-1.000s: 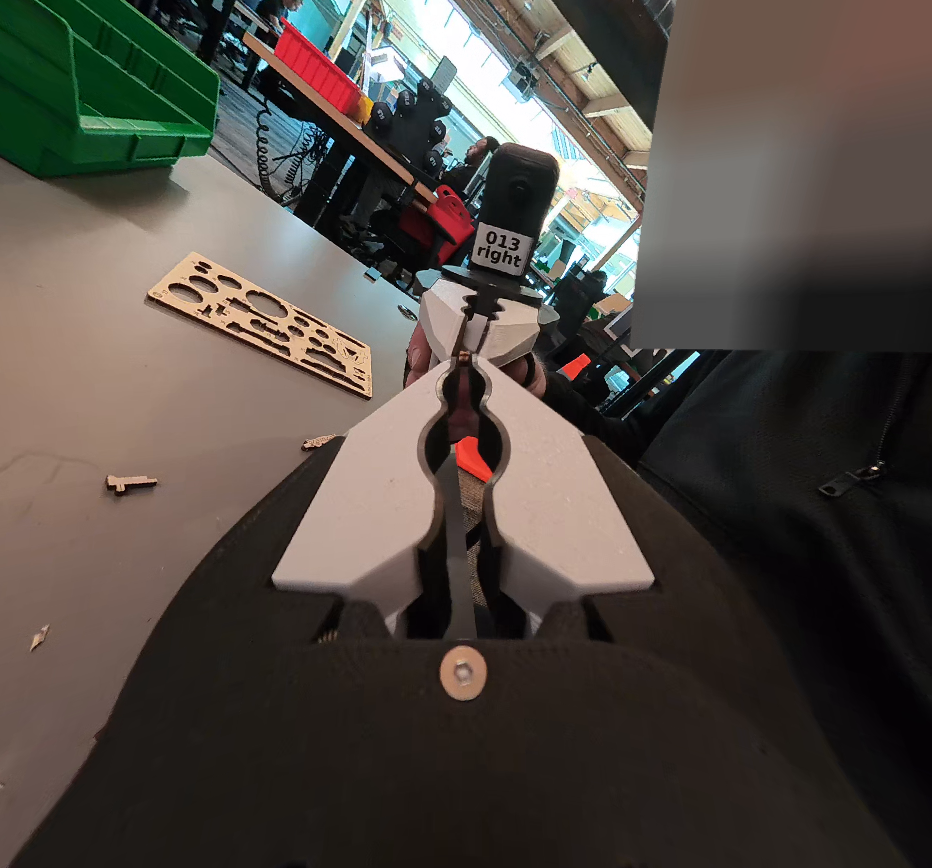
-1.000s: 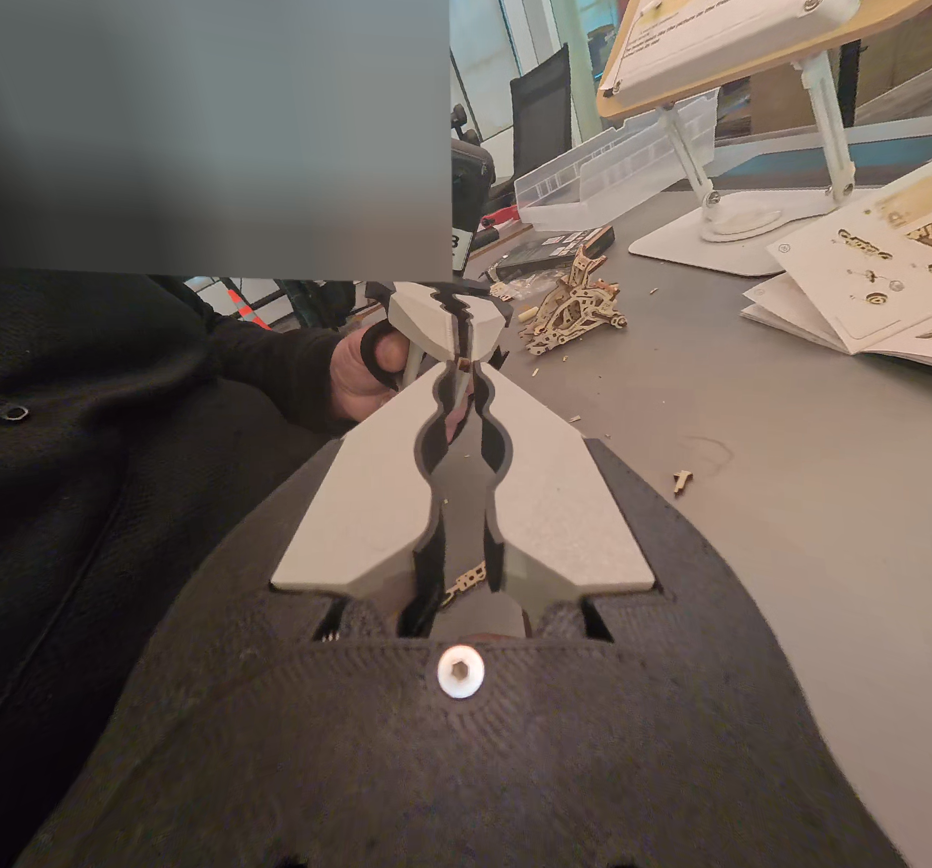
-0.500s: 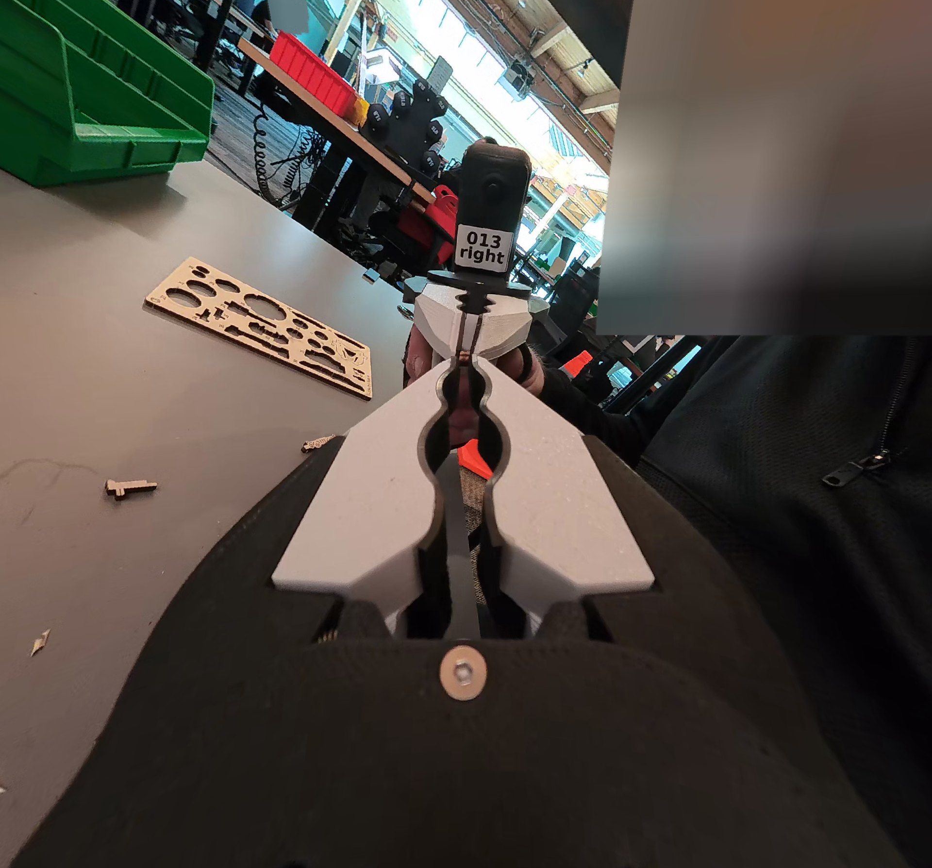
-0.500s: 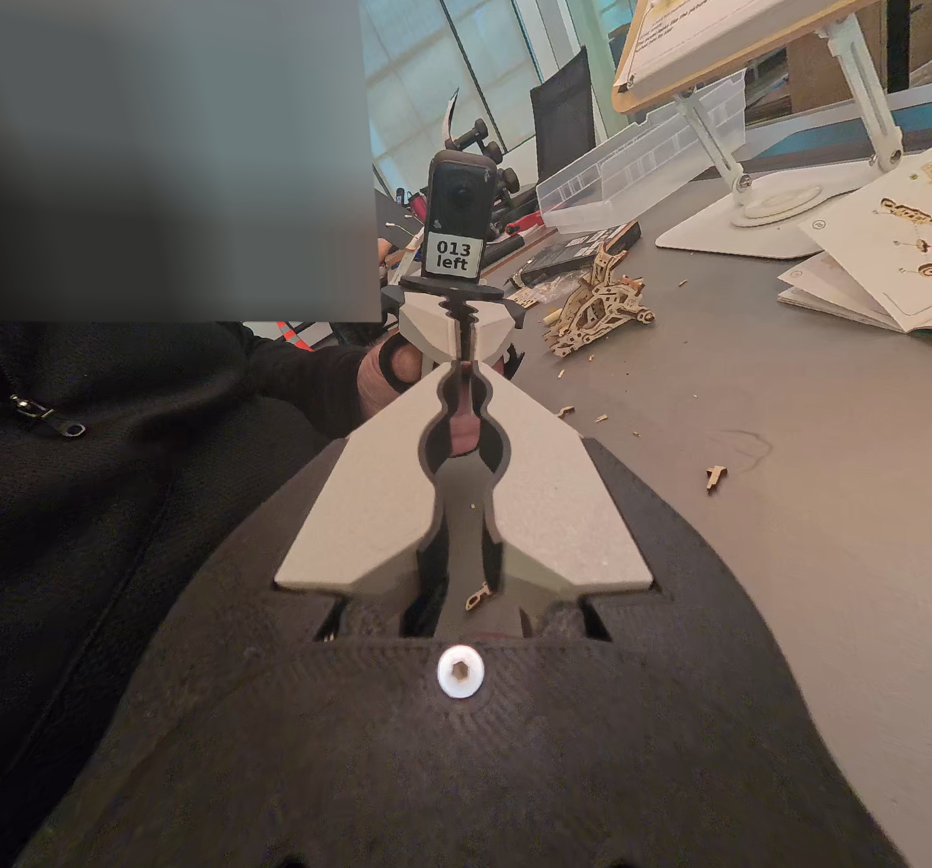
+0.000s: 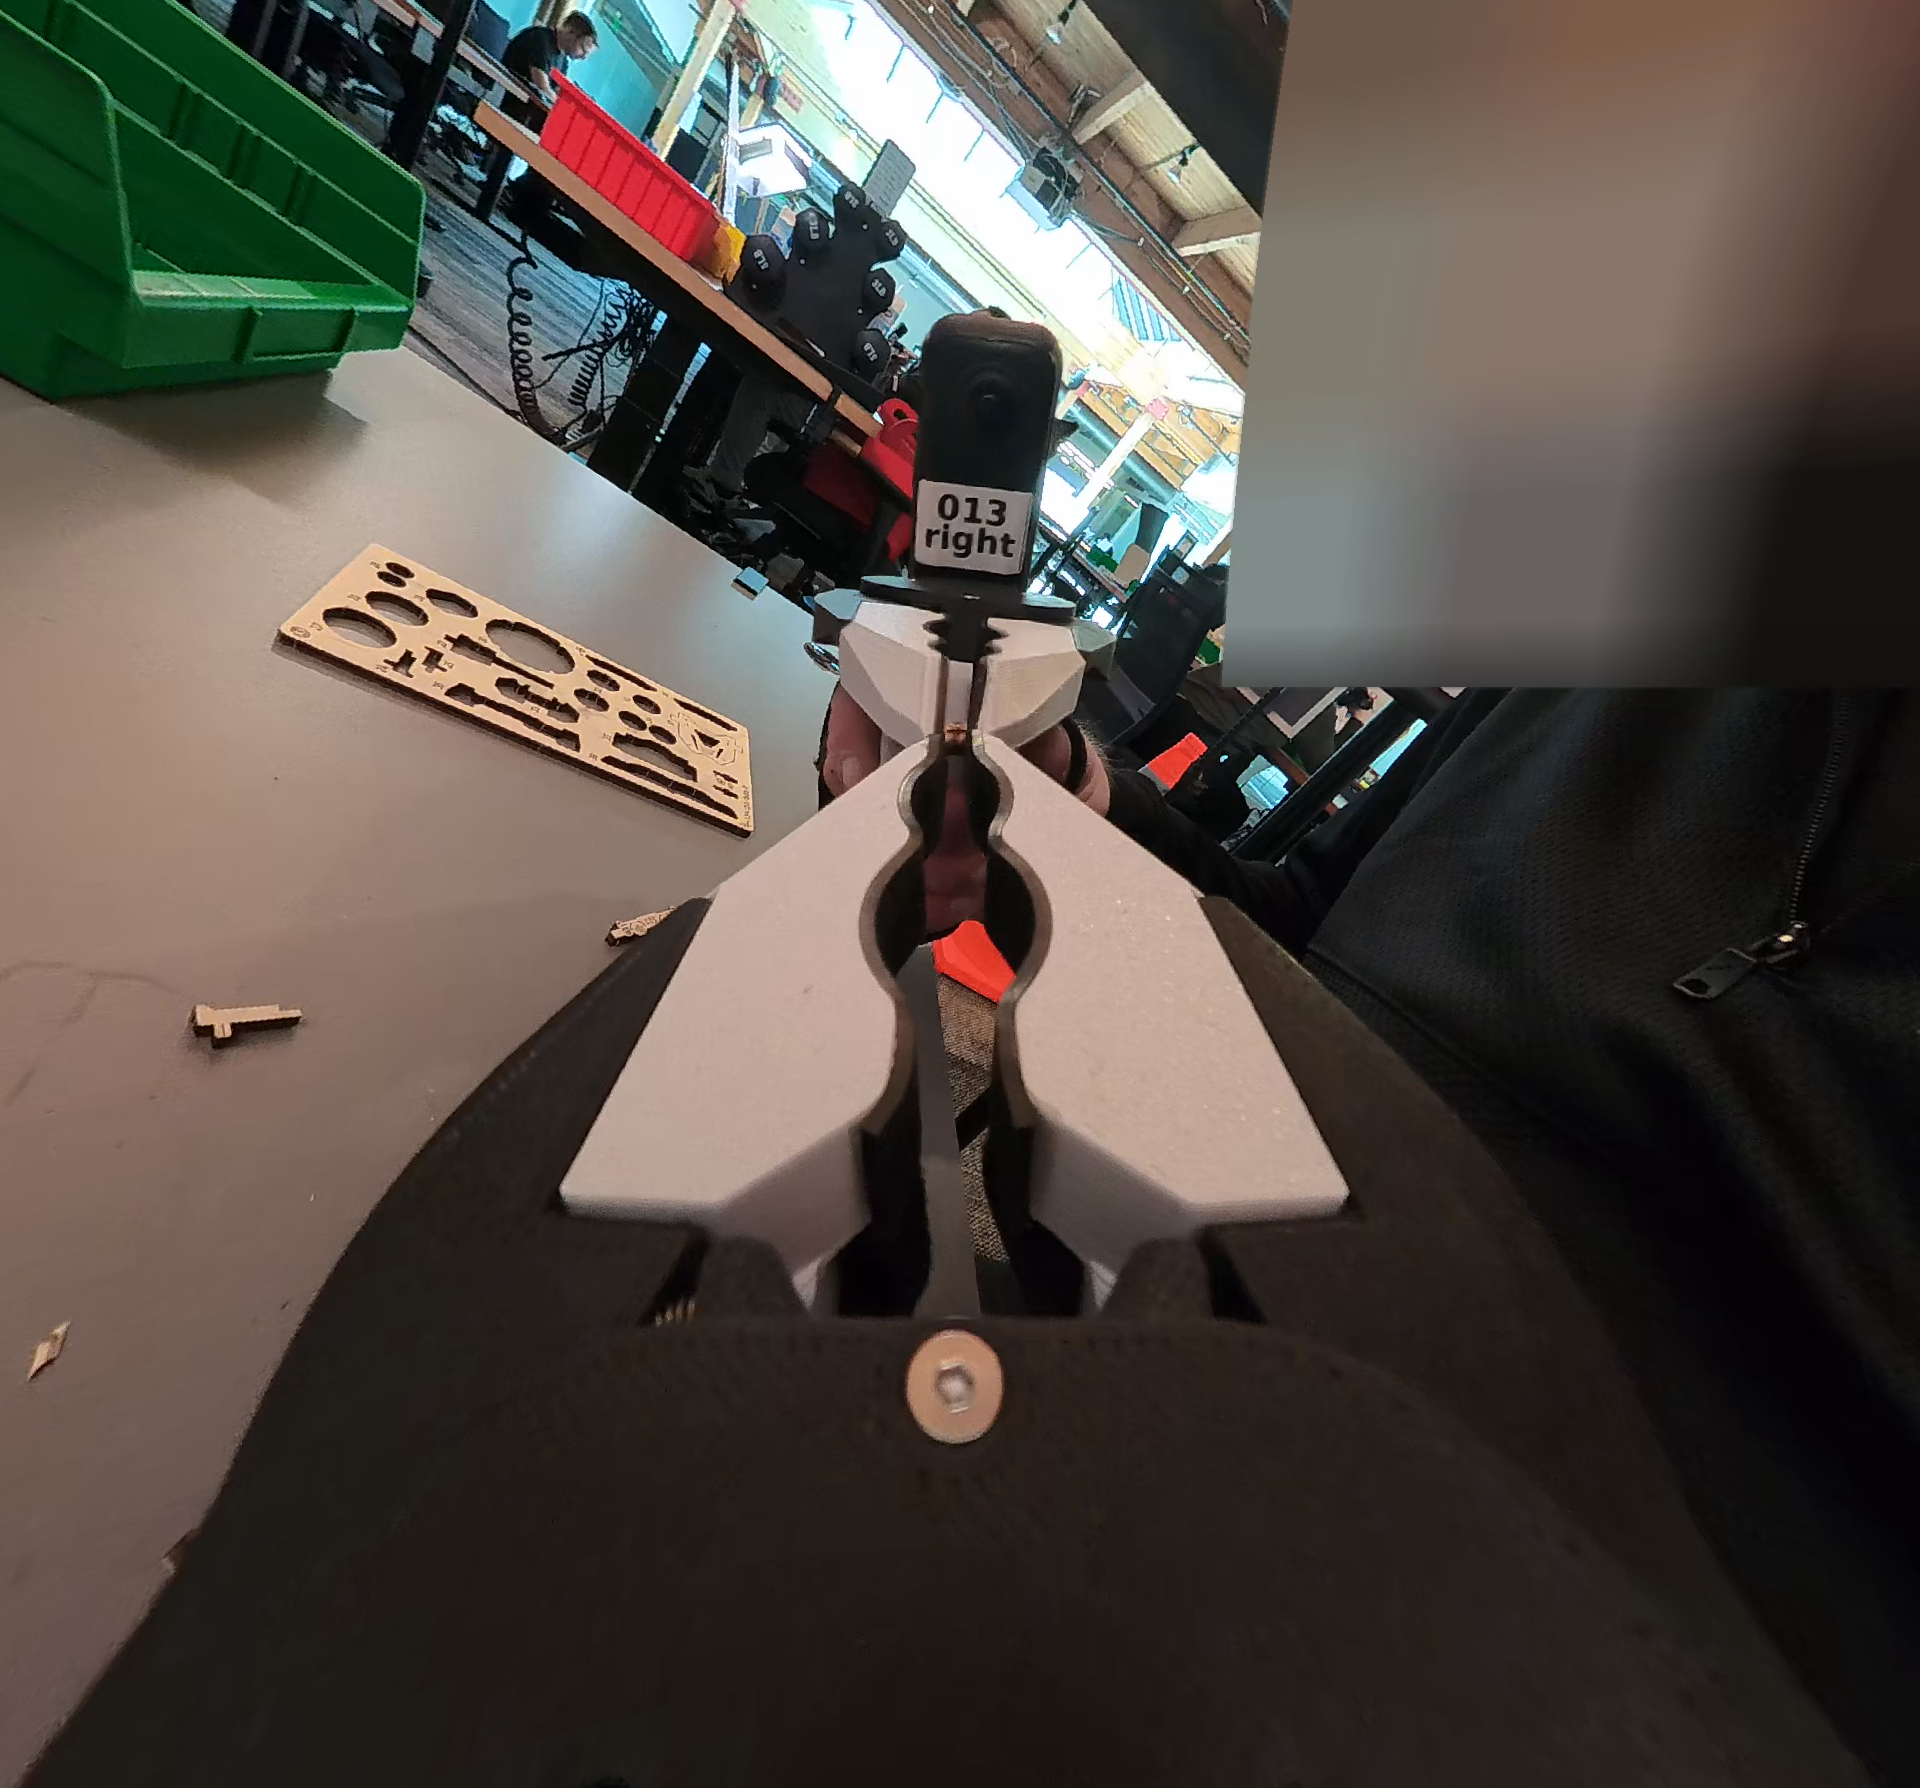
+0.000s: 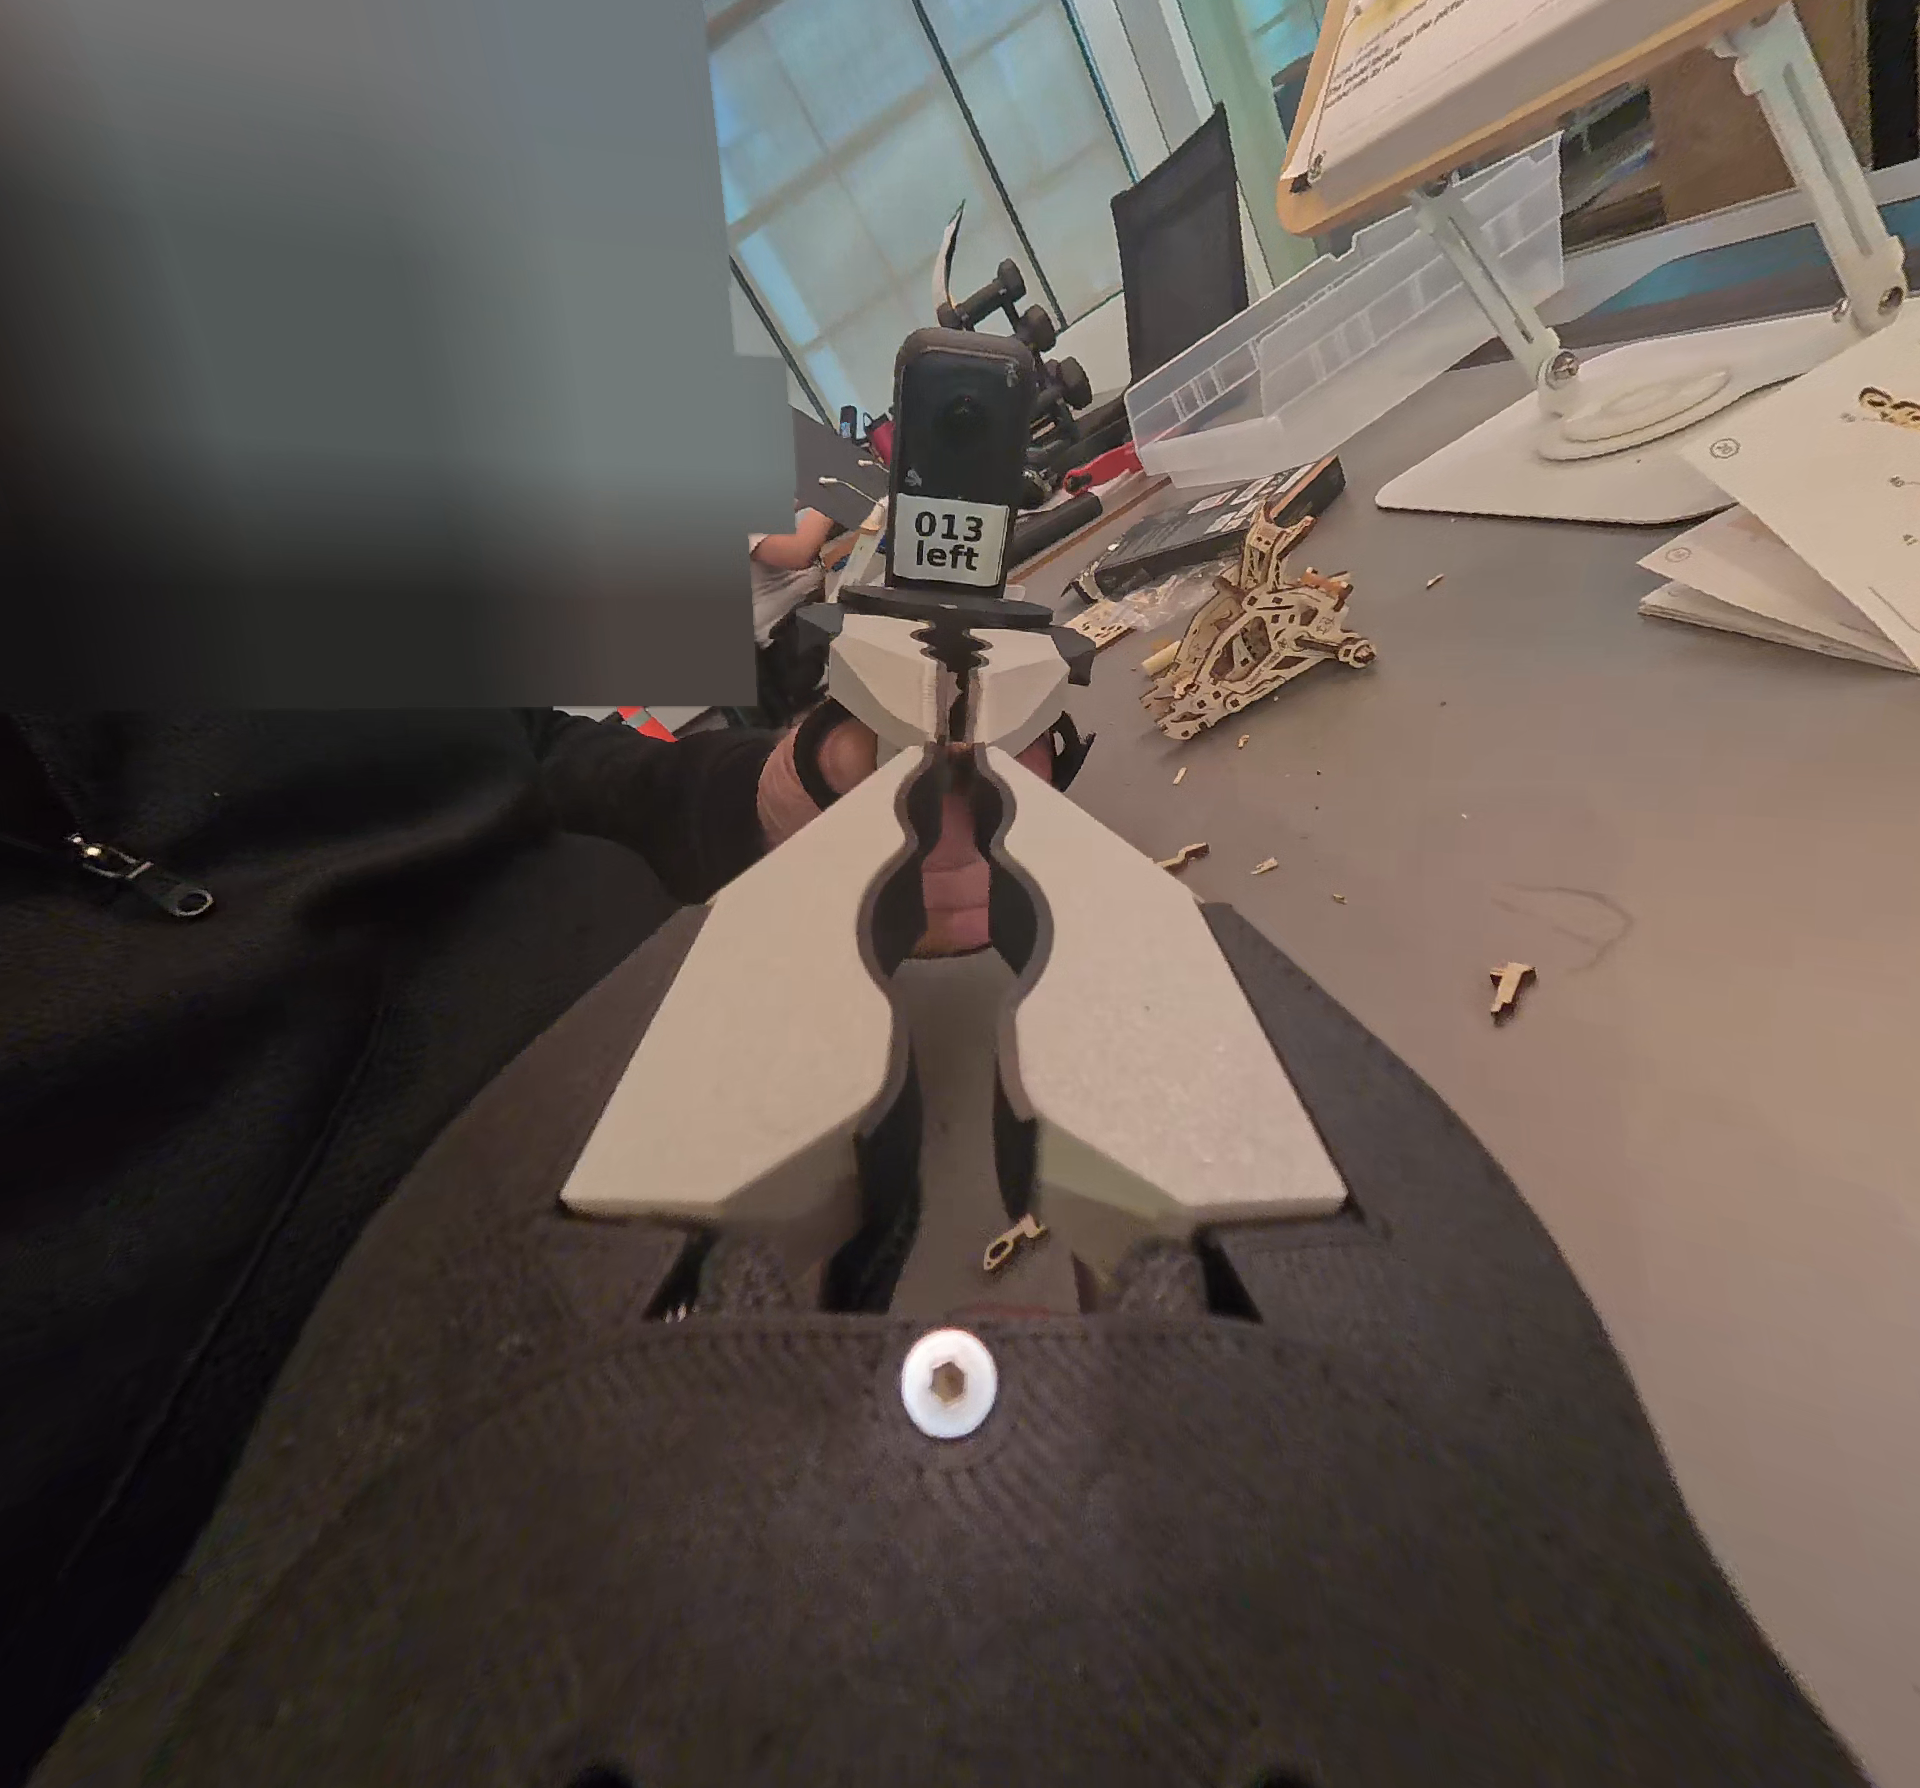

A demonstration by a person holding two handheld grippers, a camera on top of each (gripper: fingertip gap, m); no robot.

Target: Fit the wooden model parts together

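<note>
Tip to tip — mating one tiny wooden part (image 5: 957, 728)
Left gripper (image 5: 957, 746) and right gripper (image 6: 957, 751) meet above the counter (image 6: 1558, 1115), jaws clenched on it; next, judged — a straight, gentle press

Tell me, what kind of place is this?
Probably a big shared workshop: long workbenches with a red bin, green storage bins, and a half-built wooden model on the grey table.

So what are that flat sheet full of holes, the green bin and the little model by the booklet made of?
The flat sheet looks like thin laser-cut plywood: pale face, dark cut edges. The green bin seems moulded plastic, smooth and slightly glossy. The little model by the booklet appears to be the same pale plywood, with darker edges.
</note>
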